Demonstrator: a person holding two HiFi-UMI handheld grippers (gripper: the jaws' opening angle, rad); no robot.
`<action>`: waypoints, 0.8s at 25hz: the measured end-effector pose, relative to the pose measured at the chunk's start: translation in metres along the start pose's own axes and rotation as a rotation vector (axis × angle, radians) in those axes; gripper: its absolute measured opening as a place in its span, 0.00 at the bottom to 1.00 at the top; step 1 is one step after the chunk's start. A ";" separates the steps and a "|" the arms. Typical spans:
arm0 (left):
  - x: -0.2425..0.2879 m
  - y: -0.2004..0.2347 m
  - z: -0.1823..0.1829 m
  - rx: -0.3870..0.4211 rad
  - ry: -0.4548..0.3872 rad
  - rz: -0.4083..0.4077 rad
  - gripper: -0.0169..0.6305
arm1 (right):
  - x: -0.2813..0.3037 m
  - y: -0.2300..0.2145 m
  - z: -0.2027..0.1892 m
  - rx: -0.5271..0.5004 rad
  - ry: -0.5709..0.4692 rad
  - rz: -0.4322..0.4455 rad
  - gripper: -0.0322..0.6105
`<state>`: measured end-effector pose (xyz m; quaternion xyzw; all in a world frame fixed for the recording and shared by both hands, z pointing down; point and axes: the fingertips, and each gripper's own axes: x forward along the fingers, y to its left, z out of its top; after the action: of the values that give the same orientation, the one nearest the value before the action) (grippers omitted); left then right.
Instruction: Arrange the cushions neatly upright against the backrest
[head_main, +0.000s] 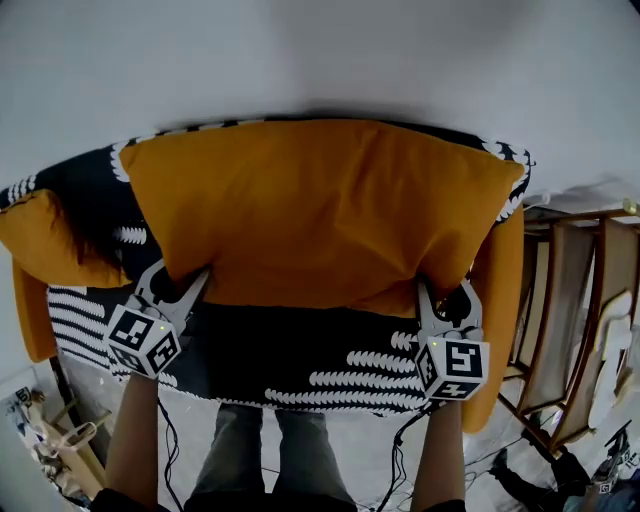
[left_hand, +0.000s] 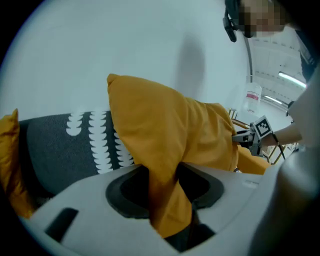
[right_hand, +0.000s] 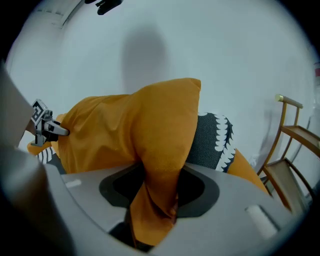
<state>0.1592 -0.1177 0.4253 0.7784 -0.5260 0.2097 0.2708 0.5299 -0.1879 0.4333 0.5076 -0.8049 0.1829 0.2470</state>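
Both lower corners of the orange cushion (head_main: 320, 210) sit clamped in our left gripper (head_main: 177, 282) and right gripper (head_main: 446, 298); the backrest (left_hand: 60, 150) lies straight behind.

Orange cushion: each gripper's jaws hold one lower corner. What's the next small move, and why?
Probably ease the orange cushion back and down until it stands on the seat against the backrest, before letting go. The left gripper and right gripper each pinch a lower corner, and the cushion looks held up in front of the backrest, not clearly resting.
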 end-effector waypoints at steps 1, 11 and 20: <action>0.003 -0.001 -0.007 -0.015 0.012 0.004 0.31 | 0.006 -0.003 -0.003 0.002 0.006 -0.001 0.37; 0.021 0.011 -0.036 -0.095 0.039 0.029 0.37 | 0.033 -0.011 -0.033 0.028 0.041 0.028 0.40; 0.025 0.019 -0.049 -0.123 0.030 0.075 0.53 | 0.018 -0.027 -0.050 0.036 0.034 -0.059 0.52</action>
<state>0.1484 -0.1090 0.4820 0.7368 -0.5626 0.1985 0.3181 0.5581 -0.1853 0.4855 0.5320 -0.7819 0.1987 0.2569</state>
